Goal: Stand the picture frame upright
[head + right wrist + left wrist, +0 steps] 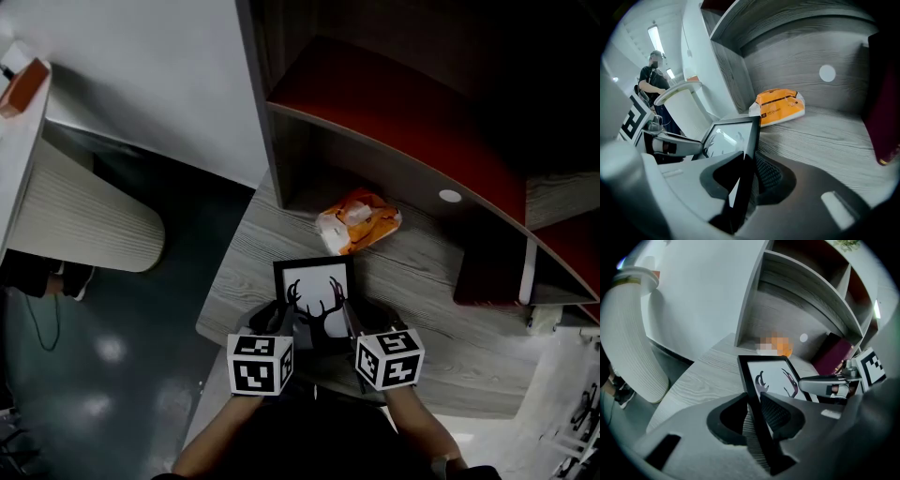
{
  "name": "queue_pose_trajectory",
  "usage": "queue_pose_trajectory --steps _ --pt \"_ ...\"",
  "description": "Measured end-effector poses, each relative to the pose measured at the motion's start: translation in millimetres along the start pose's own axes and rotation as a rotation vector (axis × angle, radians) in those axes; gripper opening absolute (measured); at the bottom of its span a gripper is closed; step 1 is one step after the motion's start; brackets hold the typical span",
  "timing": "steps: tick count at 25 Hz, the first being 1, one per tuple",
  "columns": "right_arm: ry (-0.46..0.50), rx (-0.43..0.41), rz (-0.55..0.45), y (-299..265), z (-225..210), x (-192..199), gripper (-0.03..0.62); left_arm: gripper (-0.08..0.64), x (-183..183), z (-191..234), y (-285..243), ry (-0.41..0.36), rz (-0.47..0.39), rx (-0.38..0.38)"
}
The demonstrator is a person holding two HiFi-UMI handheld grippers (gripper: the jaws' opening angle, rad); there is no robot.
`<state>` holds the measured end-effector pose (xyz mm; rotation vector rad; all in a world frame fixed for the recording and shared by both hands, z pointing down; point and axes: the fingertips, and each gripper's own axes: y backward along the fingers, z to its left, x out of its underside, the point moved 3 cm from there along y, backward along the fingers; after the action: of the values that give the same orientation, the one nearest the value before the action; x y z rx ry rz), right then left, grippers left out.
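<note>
Here the picture frame (314, 281) pointed to 12 o'clock, left gripper (286, 309) clamping its 9 o'clock edge, right gripper (343, 309) its 3 o'clock edge.

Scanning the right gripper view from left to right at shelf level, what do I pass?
left gripper → frame → orange packet → white disc → maroon box

My head view is dim; the shelf (375, 94) recesses past the far edge of the desk (441, 281) go nearly black. Both gripper views bulge fisheye-style, corners dark, near jaws soft. A ceiling strip light (655, 33) glints off the picture frame (731, 133).
</note>
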<state>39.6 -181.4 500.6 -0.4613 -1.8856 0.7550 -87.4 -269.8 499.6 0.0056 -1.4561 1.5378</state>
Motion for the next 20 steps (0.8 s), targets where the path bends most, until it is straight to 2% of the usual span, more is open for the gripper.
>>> queue_pose_trajectory --steps 9,17,20 --pt "-0.05 0.007 -0.032 17.5 -1.5 7.1 0.074 0.078 -0.7 -11.7 8.1 -0.022 -0.018 -0.003" --pt "-0.029 0.035 -0.08 42.1 -5.2 8.8 0.074 0.075 0.6 -30.0 17.1 -0.012 -0.04 0.016" --pt "-0.043 0.05 -0.109 53.6 -9.9 7.5 0.074 0.074 -4.1 -40.2 18.3 -0.035 -0.053 0.029"
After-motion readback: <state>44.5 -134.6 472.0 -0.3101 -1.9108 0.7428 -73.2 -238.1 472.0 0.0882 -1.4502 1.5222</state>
